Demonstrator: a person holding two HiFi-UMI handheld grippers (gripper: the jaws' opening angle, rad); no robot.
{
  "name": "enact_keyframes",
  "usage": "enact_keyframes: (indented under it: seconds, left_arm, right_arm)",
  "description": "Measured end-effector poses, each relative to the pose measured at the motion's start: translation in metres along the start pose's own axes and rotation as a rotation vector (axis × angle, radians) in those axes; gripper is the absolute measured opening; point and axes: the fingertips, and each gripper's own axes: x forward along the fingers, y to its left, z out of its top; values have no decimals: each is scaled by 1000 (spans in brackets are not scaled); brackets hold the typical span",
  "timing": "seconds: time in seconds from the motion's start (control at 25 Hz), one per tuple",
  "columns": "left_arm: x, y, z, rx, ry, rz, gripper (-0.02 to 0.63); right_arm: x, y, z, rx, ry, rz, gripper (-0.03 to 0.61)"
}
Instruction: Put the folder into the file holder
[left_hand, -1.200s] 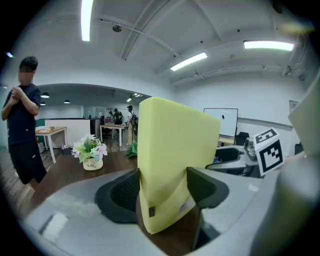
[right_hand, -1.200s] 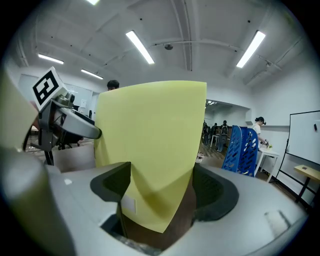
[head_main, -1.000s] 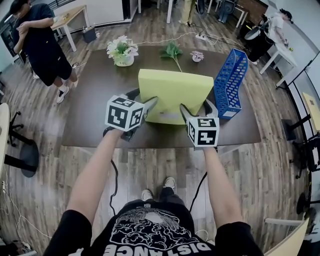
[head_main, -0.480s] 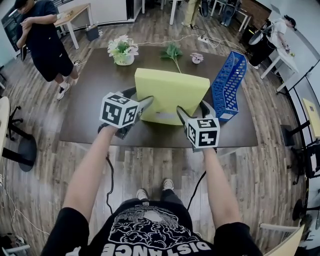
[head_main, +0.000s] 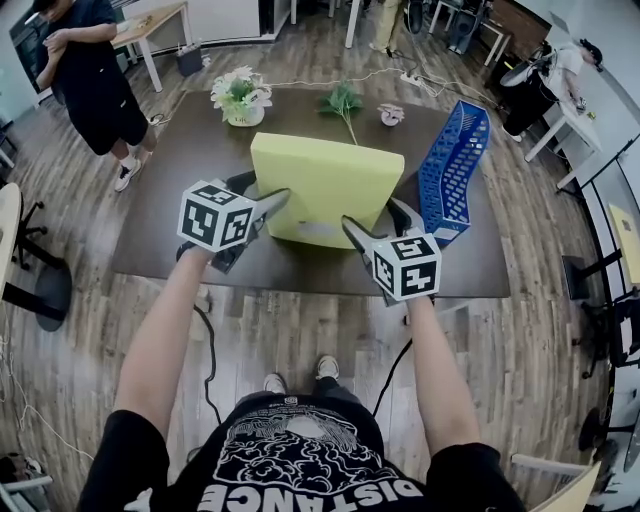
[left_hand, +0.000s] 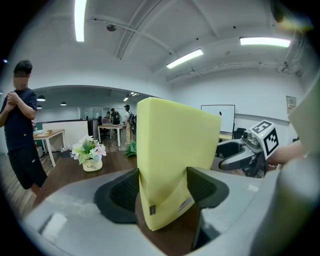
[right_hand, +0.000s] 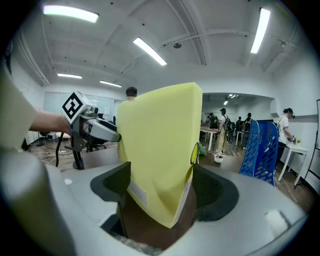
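Dark wooden table (head_main: 165, 170) across the middle of the head view. Above its near-middle, yellow folder (head_main: 325, 190), upright and broadside to the camera, apparently lifted clear of the tabletop. Not yet in the blue file holder (head_main: 452, 170), which stands along the table's right edge, just beside the folder's right side.

Left gripper (head_main: 258, 190) clamped on the folder's lower left corner; in left gripper view (left_hand: 162, 190) both pads pressed against the yellow cover. Right gripper (head_main: 375, 215) clamped on the lower right corner; same in right gripper view (right_hand: 162, 190), corner pinched between the pads, file holder (right_hand: 262, 150) visible off to its right.

Versus a second ago: right gripper turned a little, folder slightly further left in the head view, narrow strip of table now open between folder and file holder. No shift toward the holder so far. Judged as re-angling the folder before the insert: still needs swinging edge-on and carrying right to line up with a slot.

Far edge of the table: flower pot (head_main: 240, 97), green sprig (head_main: 345, 103). Bystander (head_main: 85, 80) beyond the far left corner.
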Motion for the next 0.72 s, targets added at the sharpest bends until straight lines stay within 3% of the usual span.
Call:
enact_keyframes:
  seconds: [0.48,0.72]
  left_arm:
    - [1,-5,-2,-4,-4,32,301]
    - [3,0,-2,-5,3,41,301]
  right_arm:
    - [-13,-18,26,-3,-104,186,390]
    - [1,-16,41,-9,-118,364,407]
